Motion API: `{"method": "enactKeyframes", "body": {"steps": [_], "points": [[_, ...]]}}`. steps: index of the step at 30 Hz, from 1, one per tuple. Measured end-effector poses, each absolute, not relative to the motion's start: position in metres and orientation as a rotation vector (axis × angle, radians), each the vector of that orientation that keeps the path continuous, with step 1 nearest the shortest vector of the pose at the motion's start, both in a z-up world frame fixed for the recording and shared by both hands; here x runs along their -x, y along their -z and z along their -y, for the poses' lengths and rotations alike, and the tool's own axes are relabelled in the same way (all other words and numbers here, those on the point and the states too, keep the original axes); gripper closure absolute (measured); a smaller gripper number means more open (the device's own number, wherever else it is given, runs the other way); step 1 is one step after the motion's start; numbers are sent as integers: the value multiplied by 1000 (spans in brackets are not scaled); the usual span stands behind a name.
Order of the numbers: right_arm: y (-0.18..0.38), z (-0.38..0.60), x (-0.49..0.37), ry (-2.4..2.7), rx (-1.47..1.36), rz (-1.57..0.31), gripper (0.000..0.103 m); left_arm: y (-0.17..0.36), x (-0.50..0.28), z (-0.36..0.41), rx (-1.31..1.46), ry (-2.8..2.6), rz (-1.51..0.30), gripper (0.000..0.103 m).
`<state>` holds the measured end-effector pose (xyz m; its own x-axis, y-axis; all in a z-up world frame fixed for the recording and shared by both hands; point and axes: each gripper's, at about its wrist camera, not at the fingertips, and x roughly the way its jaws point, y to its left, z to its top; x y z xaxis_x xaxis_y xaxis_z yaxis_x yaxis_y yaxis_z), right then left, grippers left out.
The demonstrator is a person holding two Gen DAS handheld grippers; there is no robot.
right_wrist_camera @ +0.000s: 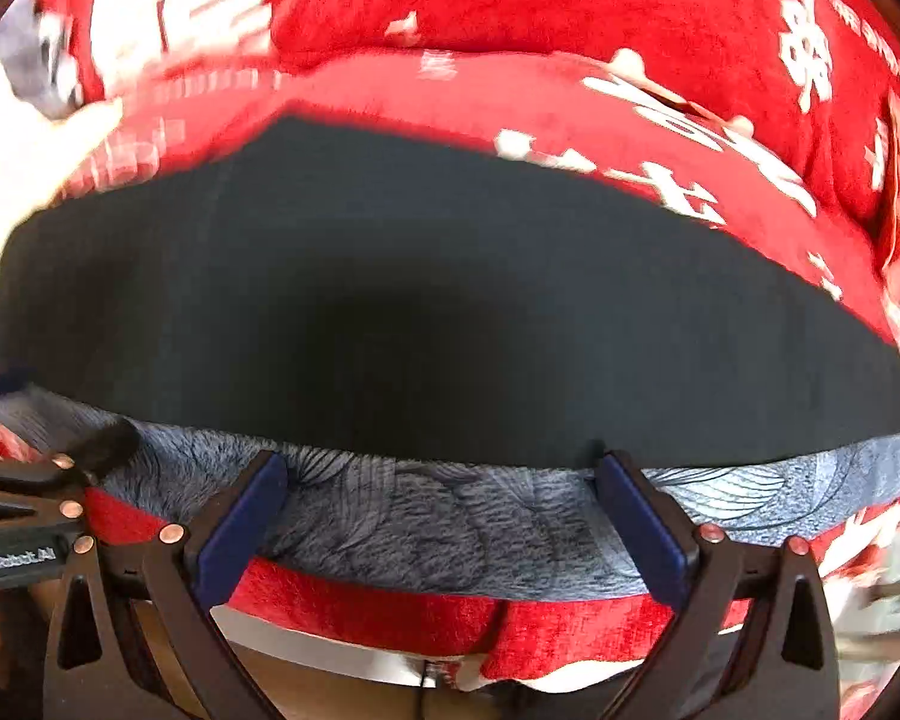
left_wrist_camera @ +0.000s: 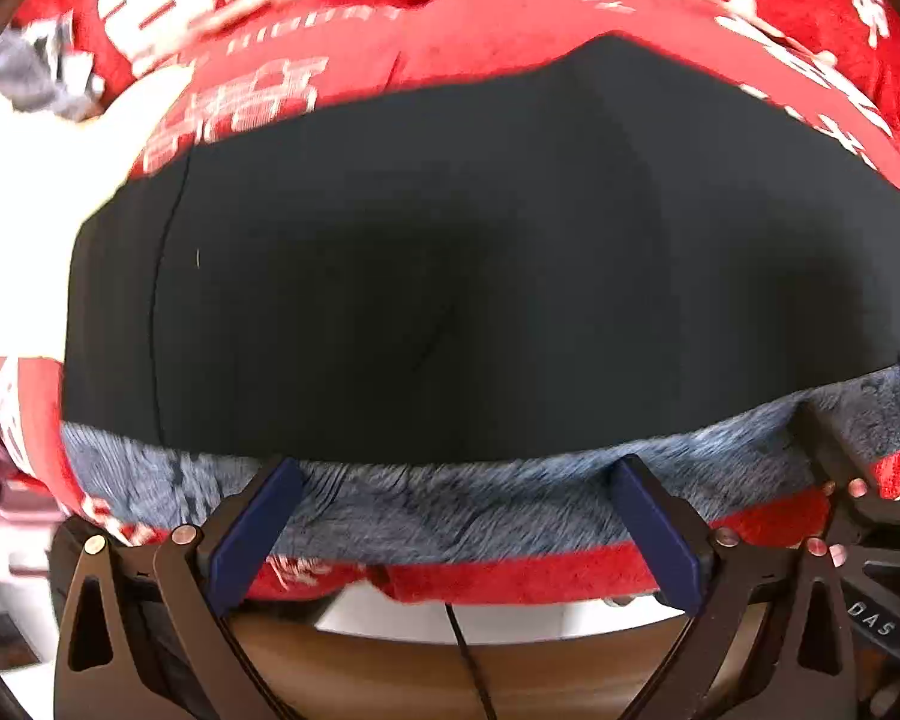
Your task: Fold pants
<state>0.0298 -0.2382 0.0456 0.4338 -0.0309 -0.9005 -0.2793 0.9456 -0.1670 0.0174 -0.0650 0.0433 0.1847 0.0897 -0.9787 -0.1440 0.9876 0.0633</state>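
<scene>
The black pants lie flat as a wide folded slab on a red blanket with white lettering. They fill the middle of the right wrist view too, as the same black pants. A grey fuzzy strip shows under their near edge. My left gripper is open, its blue pads spread wide just short of that edge, nothing between them. My right gripper is open in the same way, over the grey fuzzy strip. The two grippers stand side by side, each at the edge of the other's view.
The red blanket bunches up into a ridge behind the pants. A brown wooden surface and a thin black cable lie below the near blanket edge. A grey cloth and a bright white area sit at the far left.
</scene>
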Motion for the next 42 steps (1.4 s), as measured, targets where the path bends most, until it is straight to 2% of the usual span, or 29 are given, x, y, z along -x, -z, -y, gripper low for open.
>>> {"method": "enactKeyframes", "body": {"steps": [9, 18, 26, 38, 42], "points": [[-51, 302, -39, -93, 171, -1150, 0, -41, 4, 25, 121, -263, -1372, 0], [-54, 410, -43, 71, 27, -1159, 0, -26, 9, -15, 238, -277, -1403, 0], [-52, 513, -54, 82, -80, -1104, 0, -25, 3, -19, 242, -269, -1413, 0], [-44, 587, -64, 140, -183, -1095, 0, -27, 3, -29, 225, -309, -1415, 0], [-46, 626, -61, 327, -264, -1094, 0, -33, 6, -36, 213, -351, -1411, 0]]}}
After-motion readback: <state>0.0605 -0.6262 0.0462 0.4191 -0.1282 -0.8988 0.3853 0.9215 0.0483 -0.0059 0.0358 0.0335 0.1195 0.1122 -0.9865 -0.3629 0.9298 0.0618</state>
